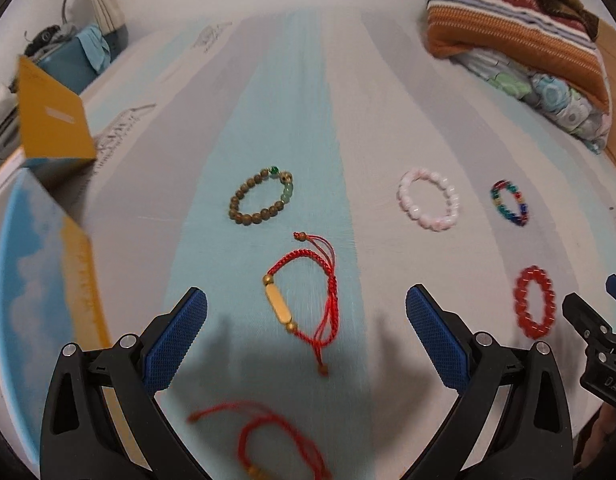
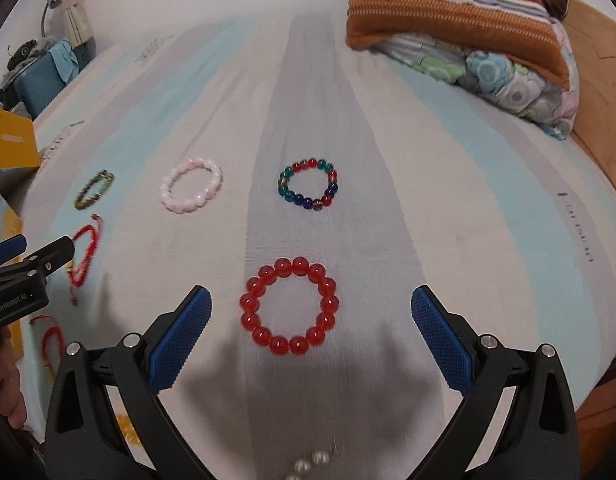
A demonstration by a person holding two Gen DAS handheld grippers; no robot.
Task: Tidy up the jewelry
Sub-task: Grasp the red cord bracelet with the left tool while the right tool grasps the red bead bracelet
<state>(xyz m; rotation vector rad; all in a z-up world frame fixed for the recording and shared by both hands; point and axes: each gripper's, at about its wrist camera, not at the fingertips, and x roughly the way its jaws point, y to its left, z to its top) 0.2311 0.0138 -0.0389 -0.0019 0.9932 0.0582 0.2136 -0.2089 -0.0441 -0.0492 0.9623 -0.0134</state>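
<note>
Left wrist fisheye is filled by a striped bed sheet (image 1: pixel 348 92) on which the jewelry is laid out. The left tool (image 1: pixel 306 314) is held spread and empty, low over the sheet, with the red cord bracelet (image 1: pixel 303 300) lying between its blue pads (image 1: pixel 179 336); no contact is seen. A second red cord bracelet (image 1: pixel 259 440) lies nearer the camera, blurred, and a brown bead bracelet (image 1: pixel 259 196) farther ahead. An open yellow and blue box (image 1: pixel 51 120) stands at the left edge, probably where the pieces are meant to go.

In the right wrist view, the right tool (image 2: pixel 311 320) is likewise spread and empty, framing the red bead bracelet (image 2: pixel 289 306) on the sheet. Beyond it lie the multicolour bead bracelet (image 2: pixel 308 186) and the pink bead bracelet (image 2: pixel 191 186), well apart. White pearls (image 2: pixel 308 466) are glimpsed at the bottom edge.

The step is judged to be an approach before a pick, nothing yet gathered. A small descent and closing on one strand of each bracelet would be called for, the thin cord needing the pads nearly on the fabric.
</note>
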